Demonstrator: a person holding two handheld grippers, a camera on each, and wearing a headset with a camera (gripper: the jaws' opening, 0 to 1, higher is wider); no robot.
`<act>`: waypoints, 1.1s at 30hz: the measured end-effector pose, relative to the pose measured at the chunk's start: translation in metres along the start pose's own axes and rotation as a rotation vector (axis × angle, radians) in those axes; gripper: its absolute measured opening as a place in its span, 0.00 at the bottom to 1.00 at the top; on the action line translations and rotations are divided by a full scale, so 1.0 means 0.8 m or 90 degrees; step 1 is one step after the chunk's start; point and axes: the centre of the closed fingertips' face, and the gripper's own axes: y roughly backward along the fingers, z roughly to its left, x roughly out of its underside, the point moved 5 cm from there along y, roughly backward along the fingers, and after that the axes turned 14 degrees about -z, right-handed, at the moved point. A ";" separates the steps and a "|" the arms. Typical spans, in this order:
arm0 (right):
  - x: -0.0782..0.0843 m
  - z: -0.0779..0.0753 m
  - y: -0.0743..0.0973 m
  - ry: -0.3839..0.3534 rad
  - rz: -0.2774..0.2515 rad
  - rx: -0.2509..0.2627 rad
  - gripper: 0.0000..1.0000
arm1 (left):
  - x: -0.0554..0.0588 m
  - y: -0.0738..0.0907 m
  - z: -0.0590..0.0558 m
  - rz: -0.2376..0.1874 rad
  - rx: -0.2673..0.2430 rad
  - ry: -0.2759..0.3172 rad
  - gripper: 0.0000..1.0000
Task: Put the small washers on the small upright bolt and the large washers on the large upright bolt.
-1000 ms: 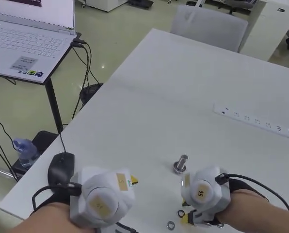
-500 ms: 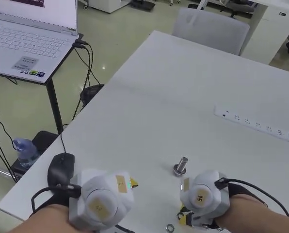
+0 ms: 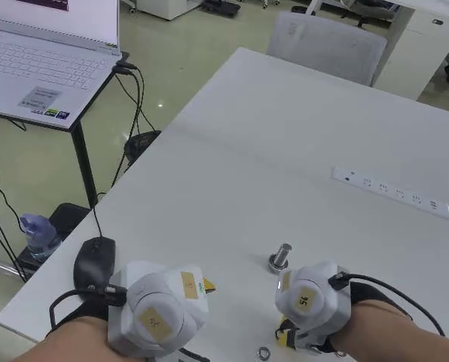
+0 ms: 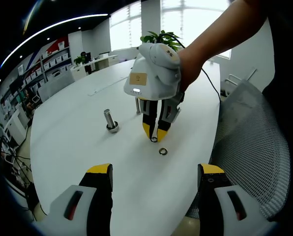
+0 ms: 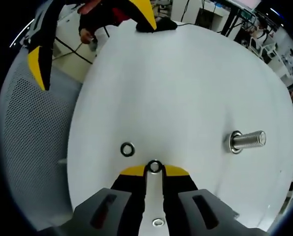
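My right gripper points down at the white table, shut on a small metal washer at its yellow tips. A second washer lies just left of it, and a third lies under the fingers. The large upright bolt stands to the right with a washer at its foot. In the left gripper view, my left gripper is open and bare, facing the right gripper, the bolt and a loose washer. In the head view the bolt stands just beyond the right gripper.
A white power strip lies far right on the table. A black mouse sits at the table's near left corner by the left gripper. A laptop stands on a side stand and a grey chair at the far end.
The right gripper has edged a little left, and the washer that lay beside its tips is now hidden under it. The left gripper has stayed put.
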 end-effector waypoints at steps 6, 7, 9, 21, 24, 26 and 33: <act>0.006 -0.001 0.010 -0.026 -0.007 0.011 0.13 | 0.000 -0.002 0.002 0.001 0.002 0.000 0.69; 0.007 -0.001 0.013 -0.032 -0.010 0.014 0.13 | 0.000 -0.002 0.002 0.001 0.003 0.000 0.70; 0.011 -0.002 0.019 -0.047 -0.011 0.017 0.13 | 0.000 -0.005 0.003 0.000 0.003 -0.002 0.70; 0.050 -0.011 0.069 -0.121 -0.020 0.071 0.13 | -0.006 -0.016 -0.003 -0.021 0.028 0.004 0.76; 0.060 -0.012 0.081 -0.133 -0.016 0.080 0.13 | -0.004 -0.016 -0.001 -0.010 0.027 -0.004 0.76; 0.066 -0.013 0.085 -0.136 -0.013 0.085 0.13 | -0.003 -0.016 -0.001 -0.008 0.028 -0.004 0.75; 0.077 -0.030 0.105 -0.163 -0.016 0.109 0.13 | -0.002 -0.016 -0.002 -0.002 0.030 -0.004 0.75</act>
